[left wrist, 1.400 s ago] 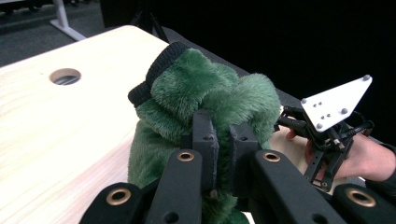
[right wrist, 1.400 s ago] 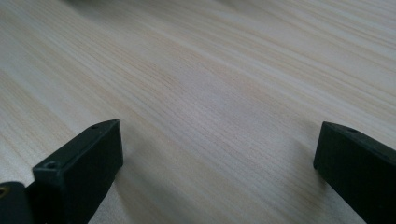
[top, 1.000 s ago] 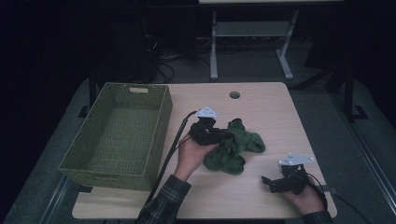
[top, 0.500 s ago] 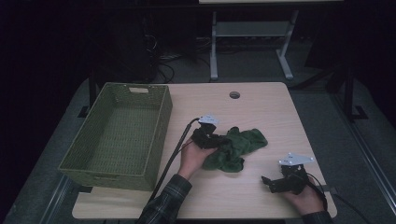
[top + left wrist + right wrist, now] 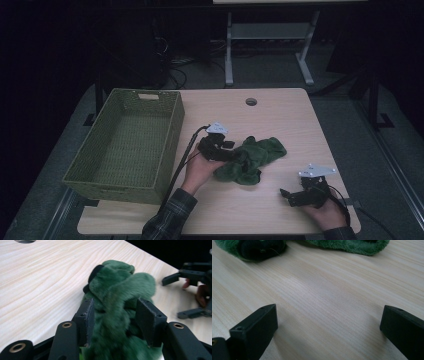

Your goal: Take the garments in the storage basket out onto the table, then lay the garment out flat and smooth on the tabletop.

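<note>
A green plush toy (image 5: 252, 157) with a black part lies on the wooden table (image 5: 280, 115) near its middle. My left gripper (image 5: 229, 151) sits at the toy's left end. In the left gripper view the green plush (image 5: 117, 290) lies between the jaws, which have just been opening and stand apart without squeezing it. My right gripper (image 5: 286, 194) rests low at the table's near right, open, a short way from the toy. In the right gripper view its jaws (image 5: 329, 322) frame bare wood, with the plush edge (image 5: 352, 245) farther ahead.
A green woven basket (image 5: 107, 187) stands on the left side of the table, with nothing visible inside. A round cable hole (image 5: 251, 101) is near the far edge. A metal stand (image 5: 270, 35) and cables are on the dark floor behind.
The left gripper has sunk toward the table with the toy. Its jaws have parted, and the plush now lies spread out flatter. The right gripper has not moved.
</note>
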Demonstrator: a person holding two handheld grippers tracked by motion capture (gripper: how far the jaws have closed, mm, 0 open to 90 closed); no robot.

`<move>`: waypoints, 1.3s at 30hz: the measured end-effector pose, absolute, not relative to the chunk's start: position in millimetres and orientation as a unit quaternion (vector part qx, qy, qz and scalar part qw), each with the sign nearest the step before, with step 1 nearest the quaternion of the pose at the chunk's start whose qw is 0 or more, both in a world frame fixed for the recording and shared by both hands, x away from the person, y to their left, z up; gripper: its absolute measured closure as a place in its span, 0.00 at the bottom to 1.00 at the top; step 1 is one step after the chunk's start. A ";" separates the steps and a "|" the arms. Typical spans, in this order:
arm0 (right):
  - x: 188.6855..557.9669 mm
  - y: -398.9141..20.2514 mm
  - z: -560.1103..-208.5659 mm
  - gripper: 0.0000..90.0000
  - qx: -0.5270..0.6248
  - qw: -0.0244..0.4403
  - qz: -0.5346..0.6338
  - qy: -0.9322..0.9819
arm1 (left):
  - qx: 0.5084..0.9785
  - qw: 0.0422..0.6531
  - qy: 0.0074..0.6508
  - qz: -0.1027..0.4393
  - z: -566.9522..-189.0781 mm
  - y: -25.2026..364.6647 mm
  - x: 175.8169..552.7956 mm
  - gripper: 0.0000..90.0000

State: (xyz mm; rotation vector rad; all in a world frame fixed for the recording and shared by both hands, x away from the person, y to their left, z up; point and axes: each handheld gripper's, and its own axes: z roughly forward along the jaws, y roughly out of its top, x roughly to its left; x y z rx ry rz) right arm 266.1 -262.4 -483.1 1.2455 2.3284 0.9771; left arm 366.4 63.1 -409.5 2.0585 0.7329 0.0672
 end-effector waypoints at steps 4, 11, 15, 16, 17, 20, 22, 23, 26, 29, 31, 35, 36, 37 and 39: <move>266.0 -262.4 -483.1 0.01 0.437 0.162 0.342 0.816 | 0.834 0.467 0.294 0.028 -404.9 69.9 353.7 0.57; 265.1 -259.4 -480.8 0.01 0.439 0.155 0.333 0.820 | 0.836 0.471 0.280 0.014 -405.1 76.8 331.7 0.68; 265.0 -256.1 -478.6 0.01 0.440 0.139 0.336 0.821 | 0.840 0.468 0.273 0.008 -407.6 76.7 322.4 0.69; 265.5 -255.1 -478.4 0.01 0.435 0.138 0.338 0.823 | 0.844 0.465 0.266 0.012 -409.3 75.4 317.4 0.69; 265.5 -255.1 -478.4 0.01 0.435 0.138 0.338 0.823 | 0.844 0.465 0.266 0.012 -409.3 75.4 317.4 0.69; 264.8 -248.5 -475.8 0.01 0.432 0.128 0.344 0.824 | 0.855 0.450 0.258 0.016 -416.1 71.2 311.7 0.69; 265.2 -247.5 -475.2 0.01 0.427 0.129 0.347 0.825 | 0.855 0.448 0.260 0.014 -418.8 70.2 311.0 0.68; 264.7 -243.1 -472.6 0.07 0.422 0.122 0.355 0.826 | 0.860 0.439 0.261 0.018 -424.4 68.7 311.0 0.66; 264.8 -238.3 -470.2 0.08 0.417 0.119 0.363 0.825 | 0.865 0.429 0.260 0.026 -430.5 67.5 312.9 0.63; 266.2 -228.4 -467.1 0.16 0.400 0.113 0.376 0.828 | 0.869 0.419 0.261 0.036 -438.5 65.5 316.0 0.56; 267.4 -223.0 -466.3 0.18 0.395 0.104 0.380 0.830 | 0.871 0.416 0.260 0.039 -440.3 65.5 317.1 0.55; 268.4 -217.3 -465.4 0.22 0.383 0.094 0.393 0.830 | 0.874 0.406 0.263 0.048 -446.9 65.9 321.1 0.55; 268.5 -215.5 -465.0 0.24 0.382 0.092 0.397 0.829 | 0.875 0.402 0.265 0.049 -448.3 66.6 322.5 0.55; 268.7 -212.1 -463.5 0.29 0.378 0.085 0.405 0.828 | 0.875 0.401 0.265 0.050 -449.6 67.0 323.7 0.55; 270.3 -209.5 -462.9 0.33 0.370 0.080 0.412 0.829 | 0.875 0.398 0.271 0.055 -453.3 67.3 326.1 0.55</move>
